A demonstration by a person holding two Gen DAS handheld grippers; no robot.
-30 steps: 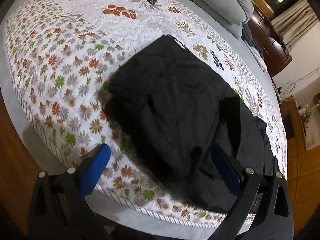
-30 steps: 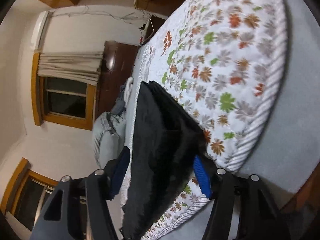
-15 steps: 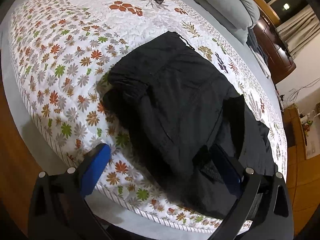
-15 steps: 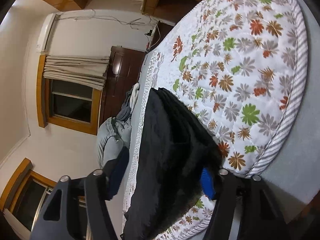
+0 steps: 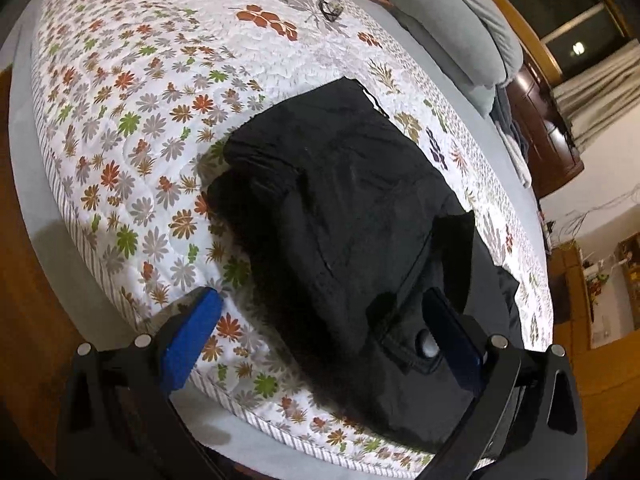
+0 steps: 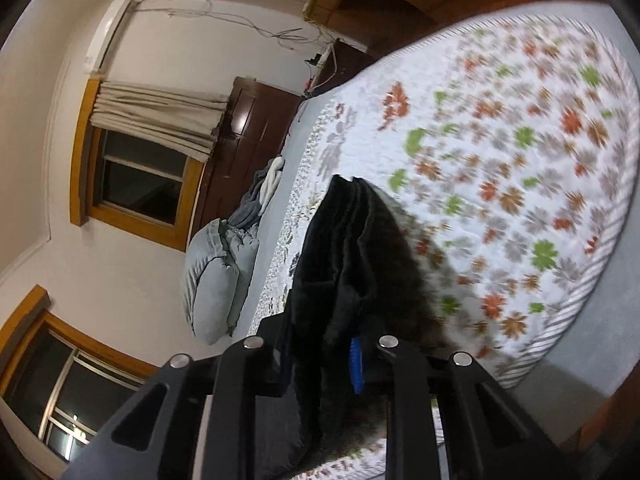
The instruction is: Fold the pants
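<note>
Black pants point(image 5: 352, 216) lie partly folded on the floral quilt point(image 5: 132, 92) of a bed, their waistband and button point(image 5: 425, 344) at the near edge. My left gripper point(image 5: 320, 332) is open above the bed's near edge, with its right blue pad over the waistband. My right gripper point(image 6: 324, 360) is shut on a thick bunch of the black pants point(image 6: 348, 248), which rises from the jaws across the quilt point(image 6: 520, 160).
Grey pillows point(image 5: 452, 28) and eyeglasses point(image 5: 330, 8) lie at the bed's far end. A dark wooden cabinet point(image 5: 548, 128) stands beyond the bed. The right wrist view shows the pillow point(image 6: 216, 276), curtained windows point(image 6: 144, 168) and the wooden floor.
My right gripper has closed on the pants' fabric, which now fills its jaws. My left gripper stayed open and drew a little closer to the waistband.
</note>
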